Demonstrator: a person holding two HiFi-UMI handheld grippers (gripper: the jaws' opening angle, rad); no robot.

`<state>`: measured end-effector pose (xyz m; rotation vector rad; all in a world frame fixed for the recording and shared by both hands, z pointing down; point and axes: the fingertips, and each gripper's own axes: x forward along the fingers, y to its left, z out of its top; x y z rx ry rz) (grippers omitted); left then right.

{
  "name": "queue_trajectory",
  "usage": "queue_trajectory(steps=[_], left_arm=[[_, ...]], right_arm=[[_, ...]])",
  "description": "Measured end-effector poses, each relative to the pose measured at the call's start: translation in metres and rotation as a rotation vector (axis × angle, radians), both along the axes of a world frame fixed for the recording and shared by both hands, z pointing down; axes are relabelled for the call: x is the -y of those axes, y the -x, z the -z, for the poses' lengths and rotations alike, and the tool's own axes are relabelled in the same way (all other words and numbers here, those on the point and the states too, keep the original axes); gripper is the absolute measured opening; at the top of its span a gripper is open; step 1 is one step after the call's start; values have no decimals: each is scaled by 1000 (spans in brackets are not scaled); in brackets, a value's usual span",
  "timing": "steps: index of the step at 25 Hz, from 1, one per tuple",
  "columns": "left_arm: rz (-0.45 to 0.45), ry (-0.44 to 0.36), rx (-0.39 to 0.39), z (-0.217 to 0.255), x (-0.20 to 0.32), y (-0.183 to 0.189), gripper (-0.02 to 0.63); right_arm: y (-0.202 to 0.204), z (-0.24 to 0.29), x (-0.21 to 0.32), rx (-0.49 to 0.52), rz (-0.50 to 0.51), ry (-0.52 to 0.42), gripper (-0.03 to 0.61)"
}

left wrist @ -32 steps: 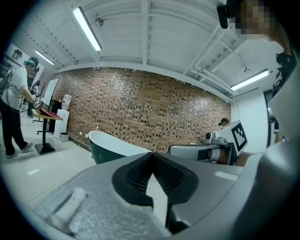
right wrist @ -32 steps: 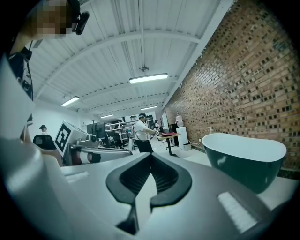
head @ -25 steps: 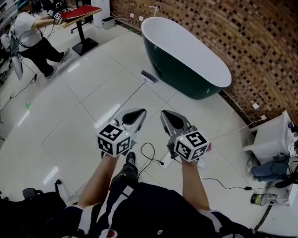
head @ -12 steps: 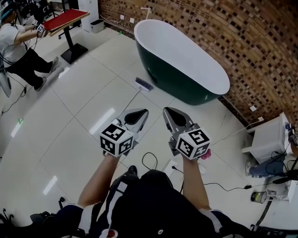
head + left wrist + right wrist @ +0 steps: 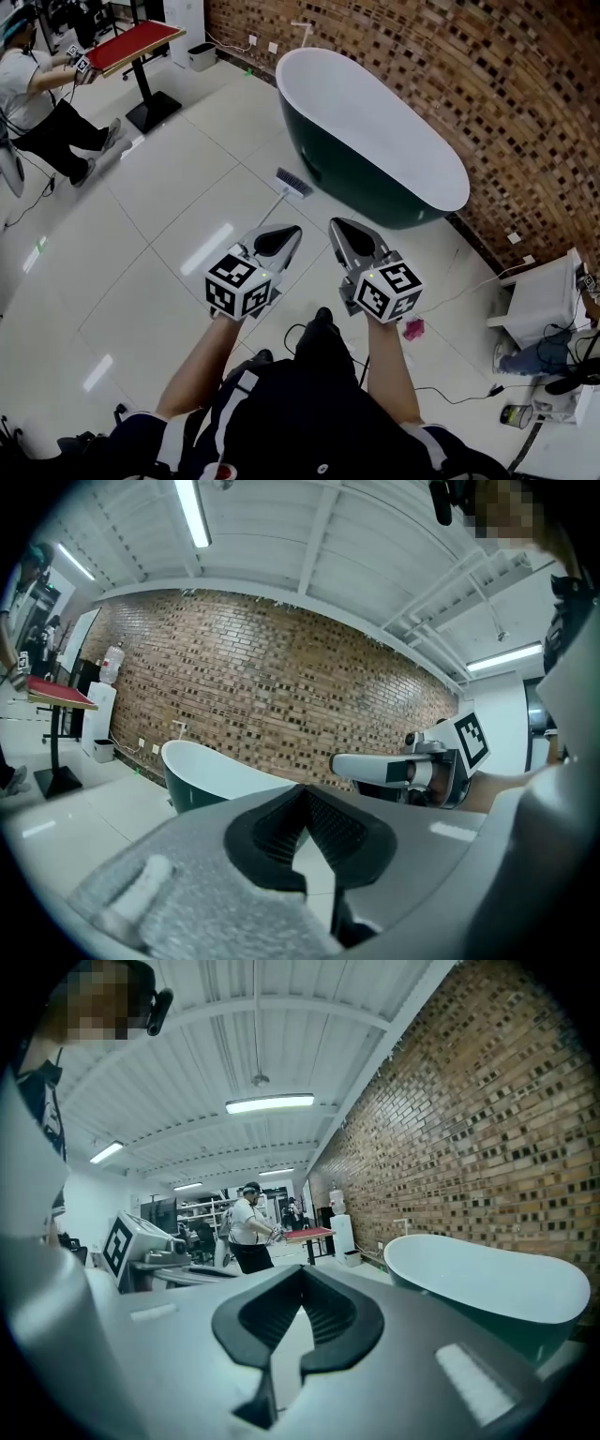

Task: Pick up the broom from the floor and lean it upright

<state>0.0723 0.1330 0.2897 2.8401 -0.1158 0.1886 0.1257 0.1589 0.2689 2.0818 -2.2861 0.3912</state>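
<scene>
The broom (image 5: 292, 183) lies flat on the white tiled floor, its brush head close to the dark green bathtub (image 5: 375, 131). Its thin handle runs toward me and goes out of sight behind my left gripper (image 5: 291, 232). Both grippers are held side by side in the air above the floor, short of the broom head. The left gripper (image 5: 305, 787) is shut with nothing in it. My right gripper (image 5: 337, 226) is also shut and empty, as the right gripper view (image 5: 302, 1267) shows. Neither gripper view shows the broom.
The brick wall (image 5: 487, 84) runs behind the tub. A person (image 5: 42, 89) works at a red-topped stand (image 5: 136, 42) at the far left. A white cabinet (image 5: 544, 295), a black cable (image 5: 300, 330) and a small pink item (image 5: 413, 328) are near my feet.
Both grippers and the camera have advanced across the floor toward the broom and tub. The broom head now sits closer below the gripper tips. Both grippers stayed shut.
</scene>
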Motion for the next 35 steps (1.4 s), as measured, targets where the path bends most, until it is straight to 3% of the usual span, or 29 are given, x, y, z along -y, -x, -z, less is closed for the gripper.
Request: queue_trajectory(steps=[12,20,24,29,35], left_arm=[[164,-9,50,-4,68,-118,0],[378,-10,100,-12,108,-149,0],[478,18,110,-11,127,-139,0],[617,50,137,-32,163,-86,0],[753,85,102,-58,216,-28,0]], right_arm=[[-123,-8,77,49,169,-15,3],[-168,-25,121,65,366,9,3],[-152,-31,149,76,490,19,3],[-105,-46,193,64,612,45,3],[-53,-72,243,-32,740,127,3]])
